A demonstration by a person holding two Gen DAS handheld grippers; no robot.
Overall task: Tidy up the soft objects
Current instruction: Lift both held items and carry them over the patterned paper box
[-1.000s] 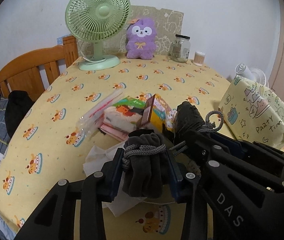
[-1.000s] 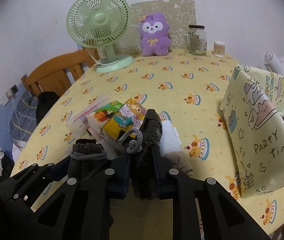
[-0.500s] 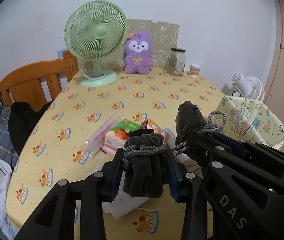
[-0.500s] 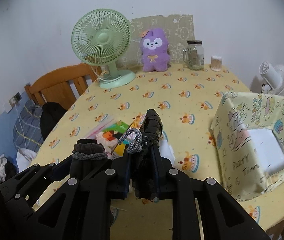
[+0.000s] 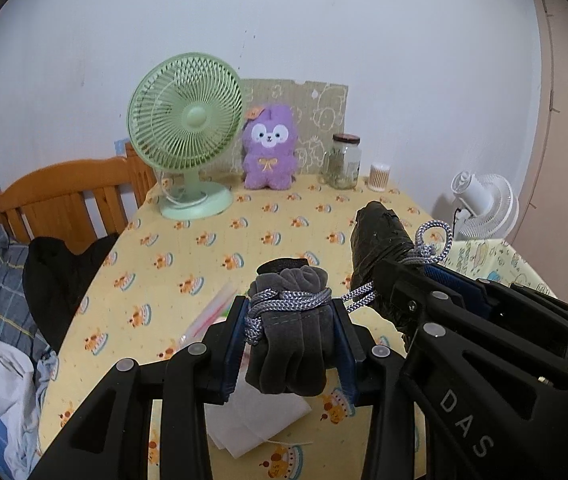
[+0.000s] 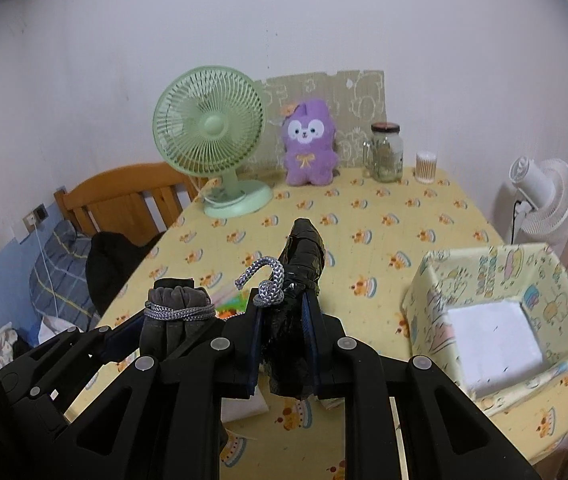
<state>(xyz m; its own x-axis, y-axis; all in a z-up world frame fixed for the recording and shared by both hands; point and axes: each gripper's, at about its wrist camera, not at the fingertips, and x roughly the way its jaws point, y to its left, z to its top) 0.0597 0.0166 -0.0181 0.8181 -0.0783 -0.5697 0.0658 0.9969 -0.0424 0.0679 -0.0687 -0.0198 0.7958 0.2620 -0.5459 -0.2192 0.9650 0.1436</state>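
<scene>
My left gripper (image 5: 289, 320) is shut on a grey fleece bundle (image 5: 287, 344) tied round with a grey-white cord (image 5: 287, 300). The same cord runs right to a black rolled bundle (image 5: 379, 236), on which my right gripper (image 6: 282, 312) is shut. In the right wrist view the black bundle (image 6: 303, 256) sticks out past the pads, with a cord loop (image 6: 268, 276) beside it. The grey bundle (image 6: 178, 320) hangs level with it on the left. Both are held above the yellow table (image 5: 204, 264). An open patterned box (image 6: 495, 280) stands at the right.
At the back stand a green fan (image 5: 186, 128), a purple plush (image 5: 270, 148), a glass jar (image 5: 341, 160) and a swab pot (image 5: 379, 170). White tissue (image 5: 252, 420) and coloured packets (image 6: 232, 300) lie below the grippers. A wooden chair (image 5: 64, 192) stands left, a white fan (image 5: 483, 208) right.
Both grippers have risen together with their bundles, so the table has dropped away beneath them. The inside of the patterned box has come into sight in the right wrist view.
</scene>
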